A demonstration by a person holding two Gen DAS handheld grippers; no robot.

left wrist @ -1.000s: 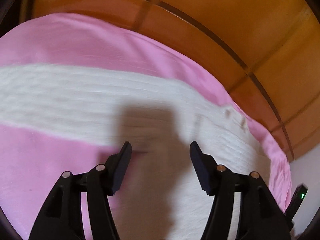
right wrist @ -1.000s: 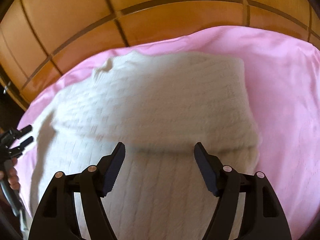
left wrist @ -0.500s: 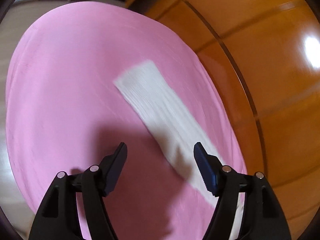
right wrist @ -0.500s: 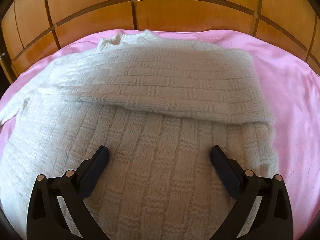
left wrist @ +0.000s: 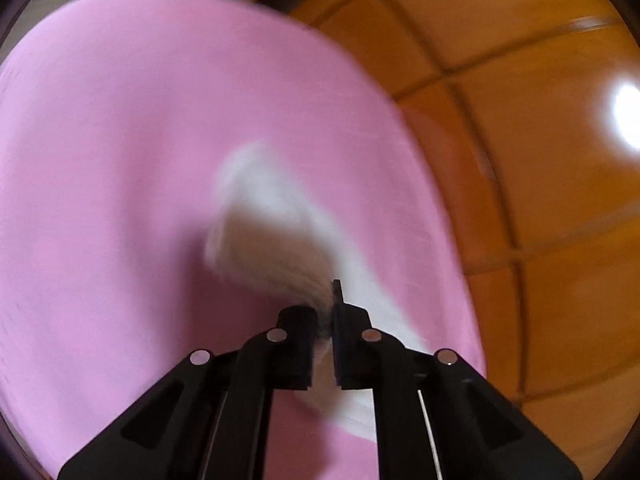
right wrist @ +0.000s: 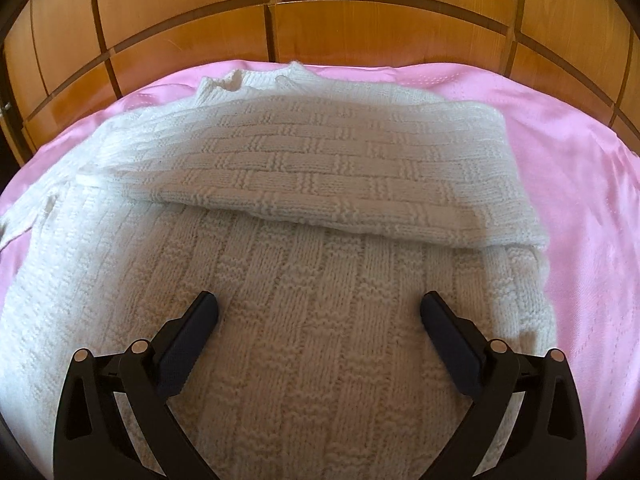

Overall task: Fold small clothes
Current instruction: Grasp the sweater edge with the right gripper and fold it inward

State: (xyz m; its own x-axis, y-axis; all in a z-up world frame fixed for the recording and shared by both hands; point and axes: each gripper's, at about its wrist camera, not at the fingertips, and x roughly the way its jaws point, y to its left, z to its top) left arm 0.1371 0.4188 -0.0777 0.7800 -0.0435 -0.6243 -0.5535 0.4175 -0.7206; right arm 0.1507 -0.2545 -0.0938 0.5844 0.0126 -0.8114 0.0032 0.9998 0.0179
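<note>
A cream knitted sweater [right wrist: 312,320] lies on a pink sheet [right wrist: 580,200]. One sleeve [right wrist: 340,176] is folded across its upper body. My right gripper [right wrist: 319,312] is open, its fingers resting low over the sweater's body. In the left wrist view my left gripper [left wrist: 332,320] is shut on the other sleeve [left wrist: 272,240], which is lifted off the pink sheet [left wrist: 120,160] and blurred by motion.
Wooden panelling [right wrist: 360,20] stands right behind the sheet in the right wrist view. In the left wrist view the same orange wood [left wrist: 540,160] borders the sheet on the right. A bright light reflection [left wrist: 628,120] shows on it.
My left gripper has shut on the long sleeve that lay flat on the sheet and has lifted it. My right gripper has stayed open over the sweater's body.
</note>
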